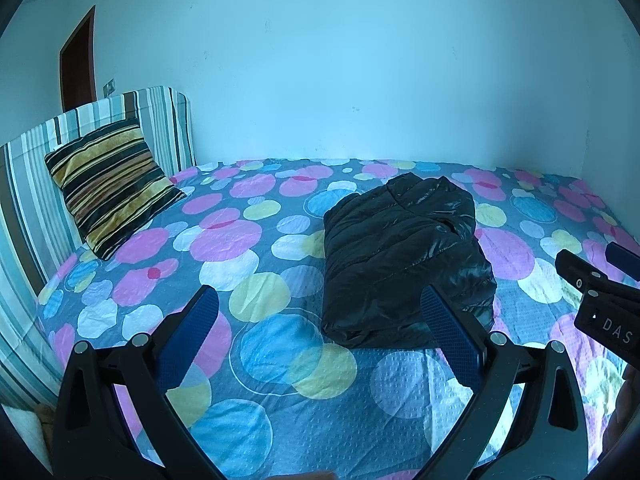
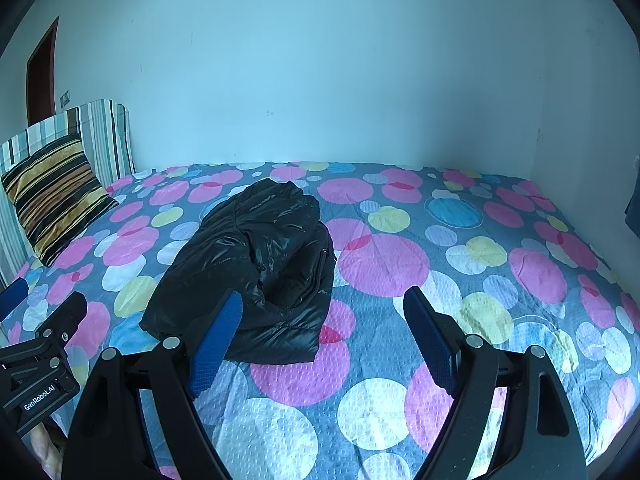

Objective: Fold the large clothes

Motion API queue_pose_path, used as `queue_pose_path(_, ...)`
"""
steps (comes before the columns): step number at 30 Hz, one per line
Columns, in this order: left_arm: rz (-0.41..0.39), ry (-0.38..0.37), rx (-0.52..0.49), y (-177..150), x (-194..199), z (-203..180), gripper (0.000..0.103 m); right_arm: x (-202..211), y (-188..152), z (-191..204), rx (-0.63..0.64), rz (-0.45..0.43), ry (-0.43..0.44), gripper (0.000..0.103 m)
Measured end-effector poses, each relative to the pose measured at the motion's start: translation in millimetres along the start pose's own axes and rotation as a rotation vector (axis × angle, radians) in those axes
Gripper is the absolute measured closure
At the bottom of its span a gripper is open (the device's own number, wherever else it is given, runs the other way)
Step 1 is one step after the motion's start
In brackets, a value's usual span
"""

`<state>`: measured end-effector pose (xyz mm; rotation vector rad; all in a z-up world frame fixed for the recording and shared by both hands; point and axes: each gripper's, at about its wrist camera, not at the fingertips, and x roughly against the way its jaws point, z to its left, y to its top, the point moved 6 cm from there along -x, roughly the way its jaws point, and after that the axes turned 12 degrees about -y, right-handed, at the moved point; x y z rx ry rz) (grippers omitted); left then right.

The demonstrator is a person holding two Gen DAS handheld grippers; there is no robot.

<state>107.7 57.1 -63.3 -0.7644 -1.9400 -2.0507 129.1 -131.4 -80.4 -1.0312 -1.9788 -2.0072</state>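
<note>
A folded black puffer jacket (image 1: 404, 256) lies on the spotted bedspread (image 1: 280, 360). The left gripper (image 1: 320, 320) and right gripper (image 2: 324, 332) hover before it, jaws spread wide and empty.

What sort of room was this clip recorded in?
Most likely a bedroom in a home. A bed with a bright circle-patterned cover fills the view, a striped pillow leans on its striped headboard, and a folded black puffer jacket lies on the cover.
</note>
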Motion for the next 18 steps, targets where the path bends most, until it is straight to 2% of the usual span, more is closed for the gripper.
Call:
queue_pose_path(4,0.013,-0.047,0.037,-2,-4,2,0.002,-1,-2,0,-0.001,0.003,0.0,0.022)
queue_pose_path(7,0.0,-0.004,0.052,-5,-2,6,0.002,-2,-3,0,0.001,0.007,0.0,0.022)
queue_pose_path(12,-0.017,0.005,0.039,-3,-2,8,0.002,-5,-4,0,0.0,0.007,0.001,0.022)
queue_pose_path(18,0.017,-0.039,0.083,-7,-12,11,0.002,-7,-5,1,0.0,0.012,0.006,0.022)
